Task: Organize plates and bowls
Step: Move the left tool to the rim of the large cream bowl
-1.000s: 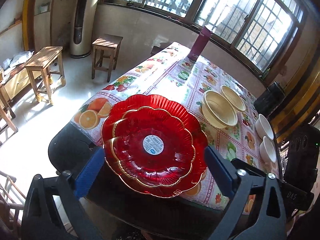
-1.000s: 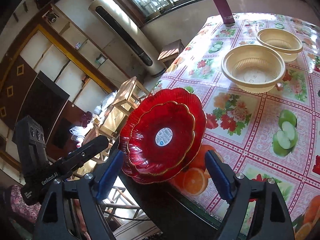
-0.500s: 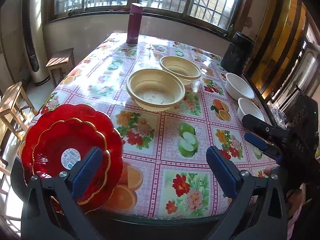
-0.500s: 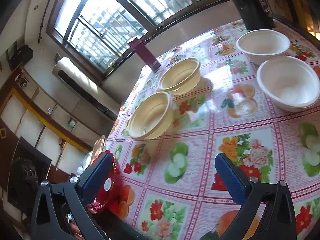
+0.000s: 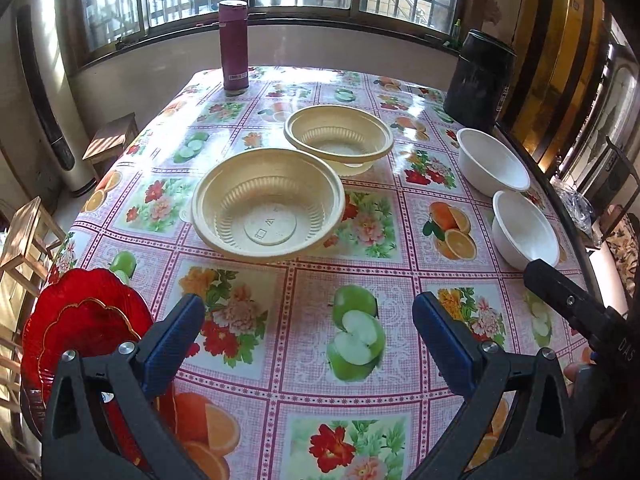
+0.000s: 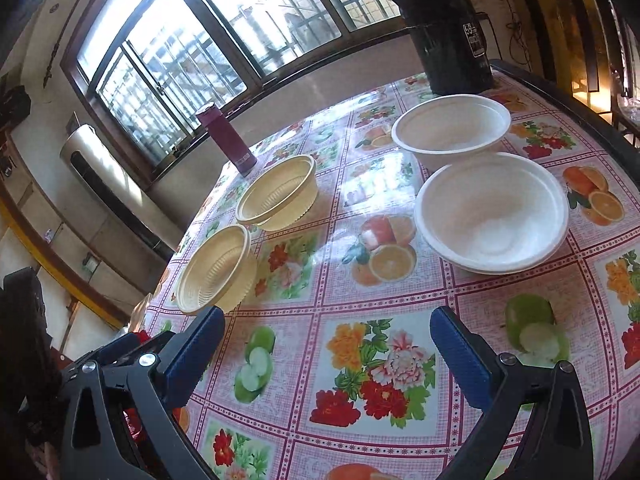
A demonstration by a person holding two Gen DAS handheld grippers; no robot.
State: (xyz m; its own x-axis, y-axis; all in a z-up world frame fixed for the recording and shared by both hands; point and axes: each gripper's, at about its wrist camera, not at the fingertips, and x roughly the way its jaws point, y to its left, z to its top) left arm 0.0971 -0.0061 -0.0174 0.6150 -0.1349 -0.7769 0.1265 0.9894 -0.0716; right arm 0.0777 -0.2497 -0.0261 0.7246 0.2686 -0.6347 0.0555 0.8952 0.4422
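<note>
Two stacked red plates (image 5: 84, 320) lie at the table's near left corner, partly behind my left gripper's finger. Two yellow plastic bowls stand mid-table, a near one (image 5: 268, 208) (image 6: 214, 270) and a far one (image 5: 338, 134) (image 6: 276, 194). Two white bowls stand on the right, a near one (image 5: 524, 230) (image 6: 492, 212) and a far one (image 5: 492, 166) (image 6: 450, 126). My left gripper (image 5: 308, 344) is open and empty above the near table edge. My right gripper (image 6: 326, 354) is open and empty, short of the near white bowl.
The table has a fruit-and-flower oilcloth (image 5: 360, 280). A maroon flask (image 5: 233, 46) (image 6: 226, 138) stands at the far edge. A black canister (image 5: 480, 80) (image 6: 448, 40) stands at the far right corner. Wooden stools (image 5: 112, 140) stand on the floor at the left.
Both grippers have swung right from the red plates towards the bowls. The red plates now sit at the left edge of the left wrist view. Both stay open.
</note>
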